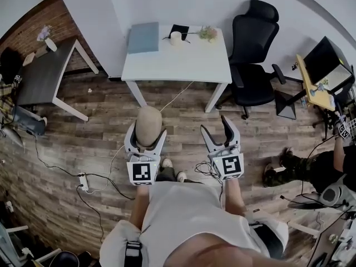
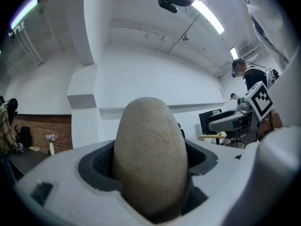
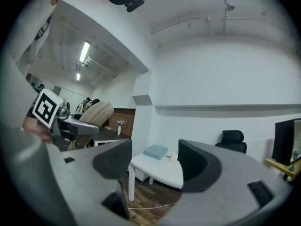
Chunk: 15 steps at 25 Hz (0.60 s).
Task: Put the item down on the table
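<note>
A beige egg-shaped item [image 1: 148, 124] stands upright between the jaws of my left gripper [image 1: 146, 129], which is shut on it over the wooden floor. In the left gripper view the item [image 2: 150, 154] fills the gap between both dark pads. My right gripper [image 1: 216, 125] is level with the left one, open and empty. Through its jaws [image 3: 155, 161] I see the white table [image 3: 162, 169]. The same white table [image 1: 183, 63] stands ahead of both grippers, against the wall.
On the table lie a blue-grey flat box [image 1: 143, 36], a white mug [image 1: 176, 37] and a small plant [image 1: 207, 33]. A black office chair [image 1: 253, 49] stands right of it, a grey table [image 1: 41, 74] to the left. Cables and a power strip [image 1: 83, 181] lie on the floor. A person [image 1: 311, 168] sits far right.
</note>
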Tool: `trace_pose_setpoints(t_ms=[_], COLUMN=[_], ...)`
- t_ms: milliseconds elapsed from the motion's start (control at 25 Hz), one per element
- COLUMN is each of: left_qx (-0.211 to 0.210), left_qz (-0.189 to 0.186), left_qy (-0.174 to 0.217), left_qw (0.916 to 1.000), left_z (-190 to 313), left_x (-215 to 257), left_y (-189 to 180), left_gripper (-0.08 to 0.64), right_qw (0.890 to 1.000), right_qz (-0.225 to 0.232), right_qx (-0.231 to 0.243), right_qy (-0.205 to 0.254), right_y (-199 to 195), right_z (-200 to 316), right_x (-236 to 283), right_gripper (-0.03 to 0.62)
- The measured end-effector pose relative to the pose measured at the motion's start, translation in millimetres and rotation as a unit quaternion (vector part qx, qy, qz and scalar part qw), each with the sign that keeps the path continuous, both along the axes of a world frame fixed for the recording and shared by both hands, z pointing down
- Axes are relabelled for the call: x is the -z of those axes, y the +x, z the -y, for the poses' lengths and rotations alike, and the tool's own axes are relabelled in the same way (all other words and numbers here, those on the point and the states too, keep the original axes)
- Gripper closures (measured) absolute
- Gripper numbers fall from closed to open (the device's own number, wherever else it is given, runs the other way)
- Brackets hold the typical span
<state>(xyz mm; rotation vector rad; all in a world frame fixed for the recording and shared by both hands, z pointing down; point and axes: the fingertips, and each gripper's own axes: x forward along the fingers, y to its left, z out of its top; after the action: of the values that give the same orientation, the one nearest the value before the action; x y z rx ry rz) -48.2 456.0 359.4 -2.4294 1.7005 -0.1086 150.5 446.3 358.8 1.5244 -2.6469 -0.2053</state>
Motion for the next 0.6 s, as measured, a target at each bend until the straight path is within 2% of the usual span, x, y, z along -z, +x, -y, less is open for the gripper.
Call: trace_pose_setpoints(t_ms=[320,440,600], left_qx=[0.002,-0.005,-0.018], left_qz=[-0.011,-0.011,-0.006], left_qy=[-0.013,-0.017,-0.021], left_qw=[0.9999,0.9998,0.9996], left_z=[41.3,64.4,93.0], left_x=[-7.5,-13.8,-15.2], left_y=[-20.7,-29.0,-34.5], left_gripper=[0.158,0.158,0.158], right_qw=[1.0,1.0,1.0], right_qz=[-0.007,-0.009,-0.012], right_qx=[-0.007,-0.011,-0.022], right_qy=[-0.003,-0.019,-0.01], right_y=[-20.0,-30.8,-35.9], right_z=[41.1,59.9,86.8], right_x=[-3.2,-5.3,-6.2], right_gripper=[0.298,0.298,0.298])
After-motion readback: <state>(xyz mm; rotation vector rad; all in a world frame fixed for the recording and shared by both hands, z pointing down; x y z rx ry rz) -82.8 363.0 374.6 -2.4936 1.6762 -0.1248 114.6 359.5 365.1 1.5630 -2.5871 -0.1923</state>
